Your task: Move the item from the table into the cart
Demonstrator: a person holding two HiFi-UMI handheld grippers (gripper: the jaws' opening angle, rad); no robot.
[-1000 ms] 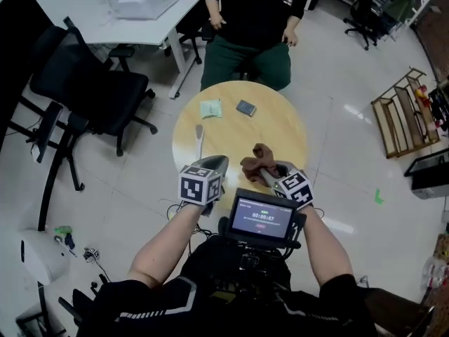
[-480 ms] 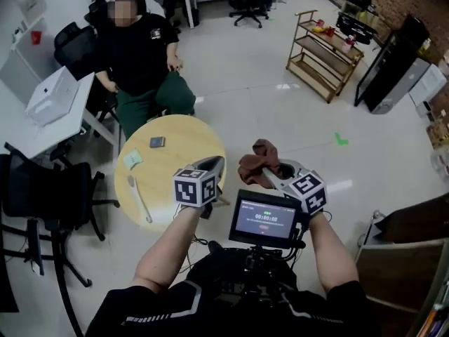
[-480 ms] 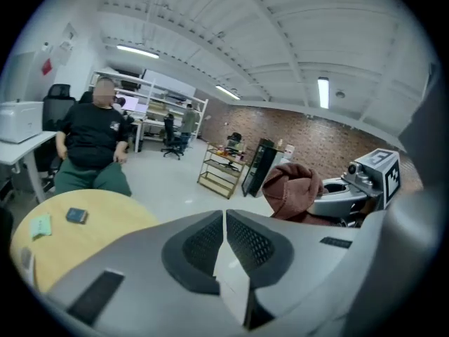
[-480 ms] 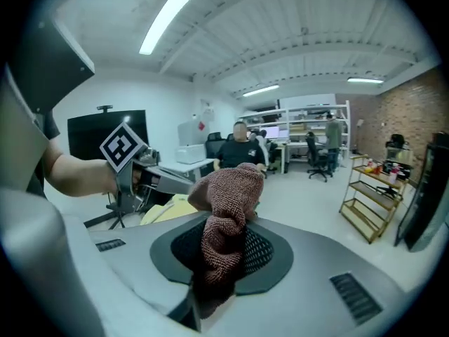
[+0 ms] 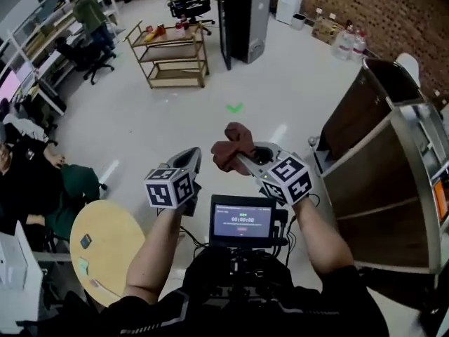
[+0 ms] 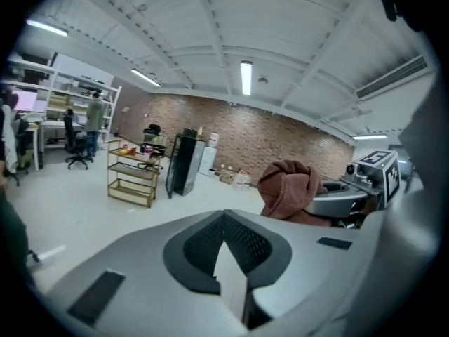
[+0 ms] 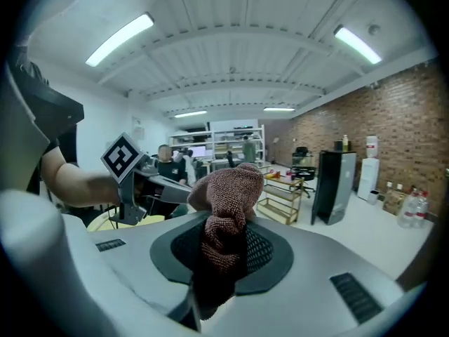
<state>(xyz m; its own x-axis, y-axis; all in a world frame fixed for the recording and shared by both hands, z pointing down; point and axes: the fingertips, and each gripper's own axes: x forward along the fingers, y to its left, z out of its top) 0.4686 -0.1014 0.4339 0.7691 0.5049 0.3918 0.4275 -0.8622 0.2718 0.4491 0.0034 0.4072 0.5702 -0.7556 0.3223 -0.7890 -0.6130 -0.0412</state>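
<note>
The right gripper's fingers (image 7: pixel 270 248) are pinching the brown cloth (image 7: pixel 226 209). Only a narrow fold sits between them, and most of the cloth bunches loose above the tips. The right gripper (image 5: pixel 244 161) holds it up in the air, clear of any surface and well away from the round counter (image 5: pixel 105 258) at the lower left. The left gripper (image 6: pixel 224 220) has its fingers pressed together on nothing and hovers just beside the cloth.

As I judge it, there are 2 main risks:
- With so little cloth in the pinch, a quick swing could work it loose and drop it on the floor.
- The loose bundle could catch on an edge while going in and be pulled out of the grip.

A knock from the idle left gripper is a lesser danger.

The tall wooden shelved unit (image 5: pixel 379 153) stands close on the right and is probably the cart, though I cannot be sure. A smaller wooden rack (image 5: pixel 168 51) stands far across the floor, beside a black cabinet (image 5: pixel 242 20). Open floor lies ahead, with a green mark (image 5: pixel 235 108) on it. A chest-mounted screen (image 5: pixel 242 222) sits below the grippers. A seated person (image 5: pixel 28 188) is at the left edge, out of the way.
</note>
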